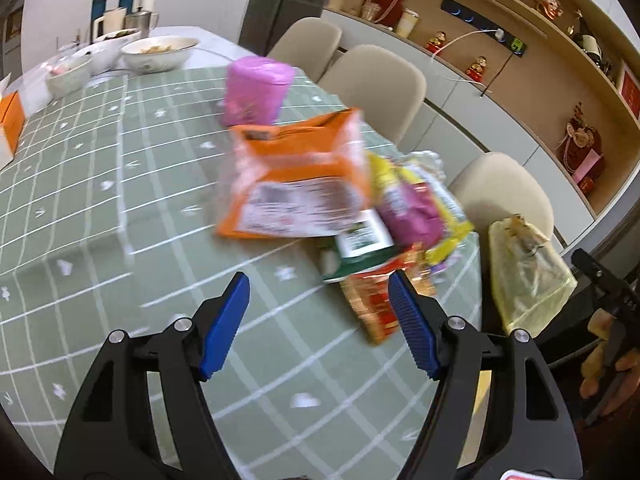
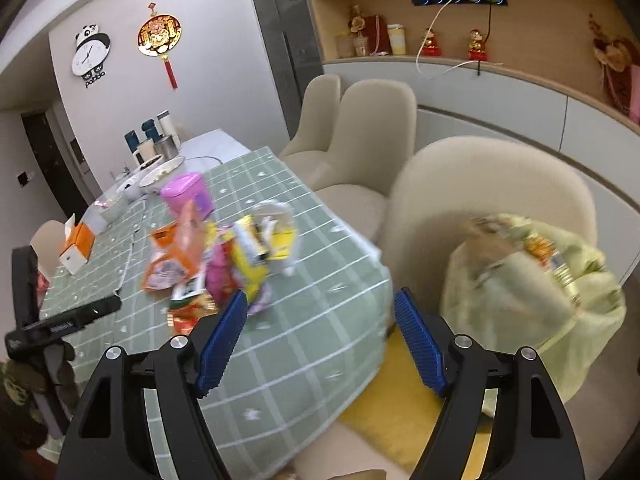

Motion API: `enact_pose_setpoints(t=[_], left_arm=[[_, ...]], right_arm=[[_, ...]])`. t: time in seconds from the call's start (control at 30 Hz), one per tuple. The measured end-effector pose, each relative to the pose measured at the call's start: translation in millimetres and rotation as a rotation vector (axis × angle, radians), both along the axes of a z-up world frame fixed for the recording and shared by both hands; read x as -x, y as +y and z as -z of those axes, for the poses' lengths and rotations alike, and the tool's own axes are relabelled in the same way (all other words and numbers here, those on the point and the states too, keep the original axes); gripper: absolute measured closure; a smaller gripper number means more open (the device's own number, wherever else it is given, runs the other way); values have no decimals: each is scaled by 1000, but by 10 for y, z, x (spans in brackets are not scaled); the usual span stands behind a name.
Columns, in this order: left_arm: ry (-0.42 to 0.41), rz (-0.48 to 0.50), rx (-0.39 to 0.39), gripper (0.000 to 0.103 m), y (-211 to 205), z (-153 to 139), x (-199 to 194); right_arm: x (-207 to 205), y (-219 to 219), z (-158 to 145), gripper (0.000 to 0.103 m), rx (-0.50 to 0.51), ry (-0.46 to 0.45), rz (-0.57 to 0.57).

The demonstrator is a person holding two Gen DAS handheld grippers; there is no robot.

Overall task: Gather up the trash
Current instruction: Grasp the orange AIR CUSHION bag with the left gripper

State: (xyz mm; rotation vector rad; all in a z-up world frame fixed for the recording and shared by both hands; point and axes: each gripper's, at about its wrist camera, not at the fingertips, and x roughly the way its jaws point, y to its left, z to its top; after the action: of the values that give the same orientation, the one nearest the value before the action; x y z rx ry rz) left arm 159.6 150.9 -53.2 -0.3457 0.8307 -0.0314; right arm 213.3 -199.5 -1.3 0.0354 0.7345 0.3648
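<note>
Green checked counter [image 1: 120, 208] carries the wrappers [image 1: 304, 184], heaped just ahead of the left gripper [image 1: 320, 320], jaws spread, empty. Right gripper [image 2: 320, 340] likewise gapes; yellow bag [image 2: 532, 288] sits beyond its right jaw.

Home dining room: clothed table [image 1: 100, 208], chairs [image 1: 376, 84], ornament shelves [image 1: 560, 64].

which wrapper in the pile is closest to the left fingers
The red-orange wrapper at the pile's near edge, right beside the left gripper's right finger; the others lie farther back.
</note>
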Motion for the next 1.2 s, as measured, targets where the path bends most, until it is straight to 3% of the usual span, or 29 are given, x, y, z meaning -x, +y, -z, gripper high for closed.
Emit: enact_pose_setpoints(t=[0.2, 0.37, 0.6, 0.73, 0.9, 1.03, 1.1, 1.13, 1.2], left_arm=[[-13, -15, 38, 35, 393, 97, 70], [-58, 28, 33, 35, 506, 35, 13], [-102, 122, -37, 35, 466, 53, -241], [-105, 83, -49, 35, 517, 109, -492], [-47, -6, -70, 35, 608, 299, -925], [60, -45, -52, 36, 664, 517, -1264], [101, -49, -27, 43, 687, 592, -1346], [91, -48, -38, 58, 675, 568, -1341], [94, -12, -19, 62, 663, 530, -1315]], right_arm=[[161, 424, 105, 31, 29, 23, -25], [247, 620, 118, 31, 64, -3, 32], [263, 629, 229, 31, 143, 25, 71], [271, 567, 278, 31, 166, 33, 92], [249, 536, 338, 31, 165, 55, 112], [263, 603, 370, 31, 194, 63, 91], [276, 640, 399, 31, 213, 63, 96], [275, 655, 416, 31, 217, 64, 97], [258, 687, 463, 31, 208, 71, 86]])
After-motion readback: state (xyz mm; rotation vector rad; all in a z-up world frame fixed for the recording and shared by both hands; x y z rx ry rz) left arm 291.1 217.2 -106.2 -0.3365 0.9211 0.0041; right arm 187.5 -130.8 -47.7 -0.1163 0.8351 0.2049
